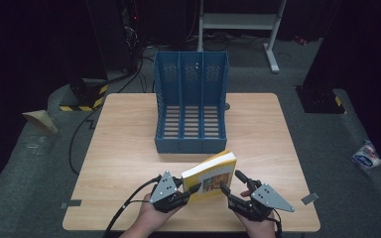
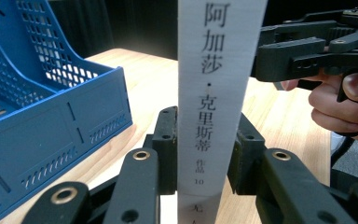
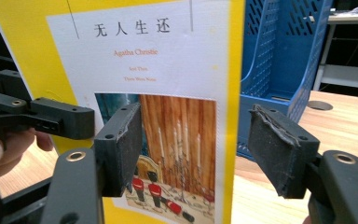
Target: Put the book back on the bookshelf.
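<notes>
Left gripper view: claw (image 2: 200, 154) pinching book (image 2: 216, 84)

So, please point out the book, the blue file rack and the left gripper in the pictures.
book (image 3: 168, 70): right gripper view, on the white panel of its front cover.
blue file rack (image 1: 191, 144): high view, on its low front wall.
left gripper (image 2: 201, 154): left gripper view, midway between its fingertips, shut on the book's spine.

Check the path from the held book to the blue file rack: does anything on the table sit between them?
Nothing visible does. The book, clamped at its spine by the left gripper, stands just in front of the blue file rack, with bare wooden table between them. The right gripper is open beside the cover, not in that path.
</notes>
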Motion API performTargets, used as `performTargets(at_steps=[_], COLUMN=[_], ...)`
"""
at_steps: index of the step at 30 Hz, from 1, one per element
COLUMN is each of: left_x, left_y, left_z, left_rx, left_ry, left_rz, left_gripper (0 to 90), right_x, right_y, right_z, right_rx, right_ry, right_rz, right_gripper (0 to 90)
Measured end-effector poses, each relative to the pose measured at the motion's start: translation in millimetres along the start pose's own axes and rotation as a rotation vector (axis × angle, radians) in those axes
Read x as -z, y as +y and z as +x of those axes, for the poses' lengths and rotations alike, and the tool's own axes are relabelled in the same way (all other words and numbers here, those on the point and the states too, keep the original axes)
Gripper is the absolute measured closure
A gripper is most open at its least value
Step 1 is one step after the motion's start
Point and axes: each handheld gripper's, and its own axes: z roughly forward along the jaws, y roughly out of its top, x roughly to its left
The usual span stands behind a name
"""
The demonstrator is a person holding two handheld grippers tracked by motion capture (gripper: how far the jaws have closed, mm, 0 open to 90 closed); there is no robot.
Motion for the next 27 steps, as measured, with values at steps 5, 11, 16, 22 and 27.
performTargets(at_steps=[5,11,16,22,27], left_x=[0.2,0.8,1.9,1.9,2.5], left_y=[1.1,4.5,5.8,7.0,8.2], left_z=[-0.5,-0.8,1.0,-1.3,-2.8], left_rx=[0.013,0.014,0.020,0.007,-0.010], left_ry=[0.002,-0.014,-0.019,0.001,0.015], left_rz=[0.005,-0.002,-0.012,-0.018,-0.026], left_gripper=[67.8,65.8,64.6,64.9,64.6], right_x=[3.1,6.1,10.6,21.1,23.5], right_y=[-1.1,-0.9,-0.5,1.7,-4.7], right_z=[-4.8,-10.1,-15.0,-29.4,-45.6], right_rx=[-0.009,-0.014,-0.012,-0.017,-0.029], right_ry=[-0.014,-0.025,-0.024,-0.077,-0.150], right_rz=[0.004,0.000,-0.011,-0.019,0.008], right_gripper=[35.6,36.4,39.5,39.9,40.3])
